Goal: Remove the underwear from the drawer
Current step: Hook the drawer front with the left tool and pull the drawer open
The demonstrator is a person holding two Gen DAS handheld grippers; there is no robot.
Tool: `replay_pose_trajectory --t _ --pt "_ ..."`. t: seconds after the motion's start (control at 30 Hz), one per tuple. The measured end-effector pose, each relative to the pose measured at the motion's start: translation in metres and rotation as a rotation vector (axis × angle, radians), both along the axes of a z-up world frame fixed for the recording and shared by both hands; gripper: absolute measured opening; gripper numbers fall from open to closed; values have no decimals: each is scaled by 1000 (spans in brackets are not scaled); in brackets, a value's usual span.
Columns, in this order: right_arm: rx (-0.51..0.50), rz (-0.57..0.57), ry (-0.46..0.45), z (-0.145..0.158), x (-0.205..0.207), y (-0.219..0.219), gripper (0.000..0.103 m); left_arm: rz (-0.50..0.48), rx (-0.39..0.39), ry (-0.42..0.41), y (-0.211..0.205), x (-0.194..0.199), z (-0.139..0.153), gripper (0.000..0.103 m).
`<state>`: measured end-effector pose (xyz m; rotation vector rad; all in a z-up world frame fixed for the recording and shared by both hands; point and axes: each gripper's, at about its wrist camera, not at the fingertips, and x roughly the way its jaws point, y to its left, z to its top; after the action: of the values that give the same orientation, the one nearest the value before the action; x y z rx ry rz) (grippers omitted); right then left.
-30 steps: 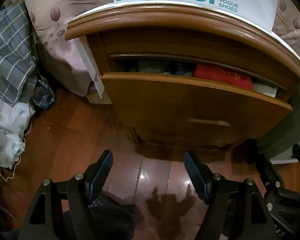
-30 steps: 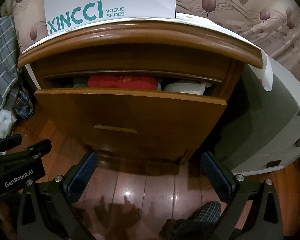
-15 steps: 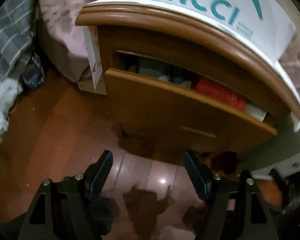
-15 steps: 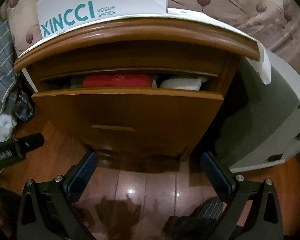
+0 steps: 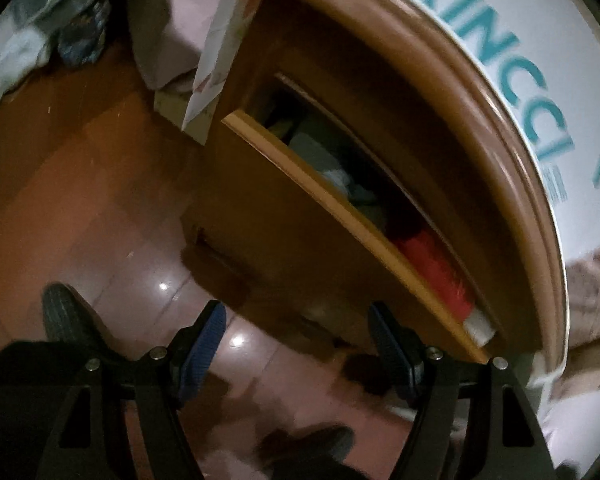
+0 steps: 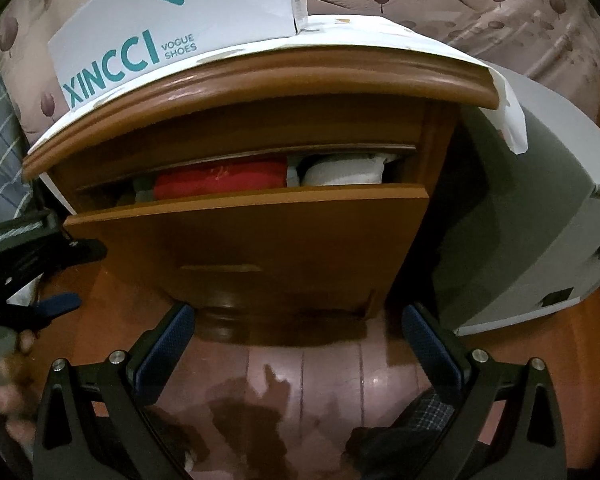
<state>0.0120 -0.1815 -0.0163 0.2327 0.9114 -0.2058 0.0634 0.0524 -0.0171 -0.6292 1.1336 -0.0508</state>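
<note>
We take the wooden nightstand (image 6: 260, 152) as our landmark. Its drawer (image 6: 252, 232) stands pulled out only a little, so we see just a narrow strip of what lies inside: a red folded garment (image 6: 220, 180) near the middle of the gap, a white rolled one (image 6: 344, 172) just to its right, and pale bluish cloth (image 5: 320, 156) toward the left end, most of it hidden under the nightstand's top edge. Which of these is the underwear we cannot tell from so thin a slot. On top of the nightstand sits a white shoe box (image 6: 172, 28), its upper part cut off by the frame. Our right gripper (image 6: 300, 344) hangs in front of the drawer, low over the wooden floor (image 6: 320, 372), its blue pads wide apart with nothing between them. Our left gripper (image 5: 296, 344) is likewise spread and empty, seen at a strong tilt, so the left wrist view is blurred and the nightstand runs diagonally across it. In the right wrist view it enters at the drawer's left corner, partly cut off, with blurred fingers (image 6: 8, 396) below it. To the nightstand's right stands a grey box (image 6: 540, 220), its far side out of view.
</note>
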Motion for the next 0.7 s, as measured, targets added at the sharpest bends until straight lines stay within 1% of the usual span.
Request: replay_pose_trajectory --t 0.1,0.2,0.3,0.33,0.37,0.4,0.47,0.5,0.63,0.7 --pt "15 -4 0 2 0 -3 102 66 -46 18 2 8 -7 75" --pt "33 -3 6 2 1 -5 103 122 -101 88 6 19 -21 76" --pt "30 -4 14 3 2 -5 102 148 -145 113 12 18 -32 76" --pt "35 -3 14 4 2 -6 103 172 -157 108 16 16 -30 76" --pt "40 -2 12 5 2 -6 103 194 -171 80 20 12 -25 76" --pt "44 -2 13 5 2 -7 103 197 -174 47 22 10 -16 76" --pt "67 -4 10 7 2 -10 103 193 -192 16 23 11 -7 79" --pt "75 -7 9 8 2 -11 103 187 -207 13 25 14 -4 79" --pt "106 -18 5 10 1 -14 103 199 -248 24 27 30 -7 79" --pt "106 -18 2 12 0 -15 103 206 -265 56 26 38 -13 79"
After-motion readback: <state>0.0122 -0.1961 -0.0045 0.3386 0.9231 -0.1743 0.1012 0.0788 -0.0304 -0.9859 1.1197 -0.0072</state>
